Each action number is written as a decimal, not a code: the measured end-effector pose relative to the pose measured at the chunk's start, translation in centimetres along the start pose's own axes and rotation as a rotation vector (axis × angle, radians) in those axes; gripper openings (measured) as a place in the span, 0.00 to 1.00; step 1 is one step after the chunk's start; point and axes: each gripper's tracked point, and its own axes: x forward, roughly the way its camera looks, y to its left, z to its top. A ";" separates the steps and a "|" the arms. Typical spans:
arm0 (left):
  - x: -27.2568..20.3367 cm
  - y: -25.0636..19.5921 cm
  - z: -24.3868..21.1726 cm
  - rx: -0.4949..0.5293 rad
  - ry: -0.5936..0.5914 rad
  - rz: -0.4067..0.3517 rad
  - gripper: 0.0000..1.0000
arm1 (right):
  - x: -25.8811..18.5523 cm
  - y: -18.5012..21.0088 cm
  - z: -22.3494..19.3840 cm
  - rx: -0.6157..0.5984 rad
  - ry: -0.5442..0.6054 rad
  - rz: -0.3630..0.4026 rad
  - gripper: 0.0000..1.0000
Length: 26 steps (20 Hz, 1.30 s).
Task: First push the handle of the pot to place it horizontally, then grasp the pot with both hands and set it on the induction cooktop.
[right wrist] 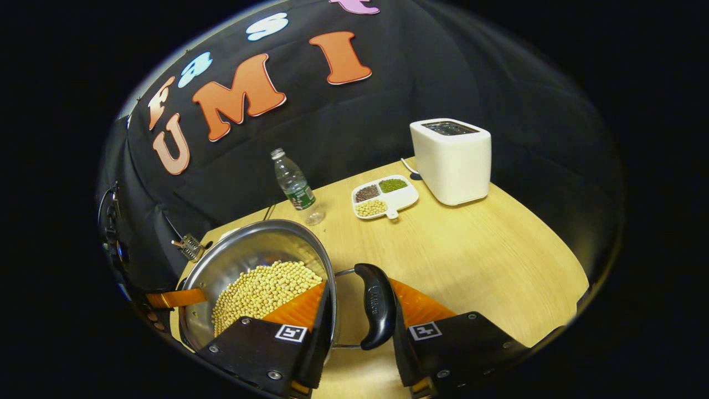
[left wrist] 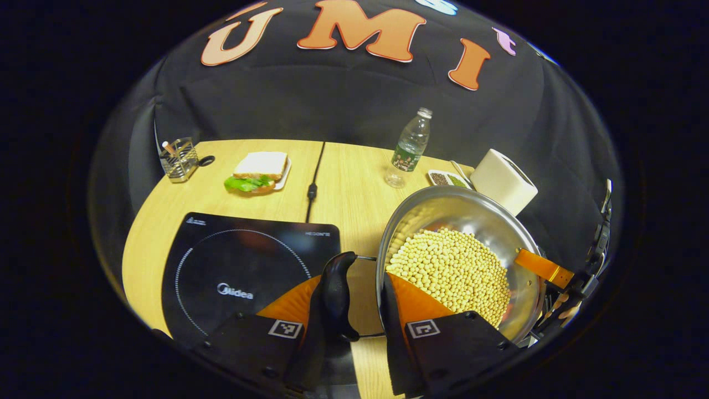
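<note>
pot [left wrist: 460, 260]: full of beans, gripped both sides to stay level
left gripper [left wrist: 354, 327]: clamped on its handle [left wrist: 335, 293] and rim
right gripper [right wrist: 360, 327]: clamped the same on the far handle [right wrist: 376, 305]
induction cooktop [left wrist: 243, 271]: just beside, waiting

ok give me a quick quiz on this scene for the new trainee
1. True or false: the pot sits on the cooktop.
2. What is in the pot? a) rice b) beans c) water
3. Fill in: the tray by the toaster has ___ compartments.

Key: 1 false, it is beside the cooktop; 2 b; 3 three
</note>
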 end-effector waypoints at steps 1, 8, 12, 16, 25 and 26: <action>-0.6 0.8 0.0 -0.002 0.006 0.006 0.54 | -0.4 1.0 -0.1 -0.001 0.004 0.006 0.52; -5.1 8.3 0.9 -0.043 -0.001 0.047 0.55 | -1.4 9.2 -0.9 -0.026 0.015 0.056 0.52; -6.4 12.6 0.9 -0.071 -0.009 0.079 0.54 | -0.8 13.3 -2.1 -0.045 0.030 0.087 0.53; -7.4 16.4 0.3 -0.083 -0.010 0.107 0.55 | 0.0 16.5 -3.6 -0.060 0.052 0.114 0.52; -5.9 21.2 -1.3 -0.117 0.024 0.124 0.55 | 2.0 20.0 -7.0 -0.101 0.105 0.115 0.53; -5.6 21.6 -1.4 -0.116 0.028 0.124 0.55 | 2.1 20.1 -7.3 -0.100 0.111 0.114 0.52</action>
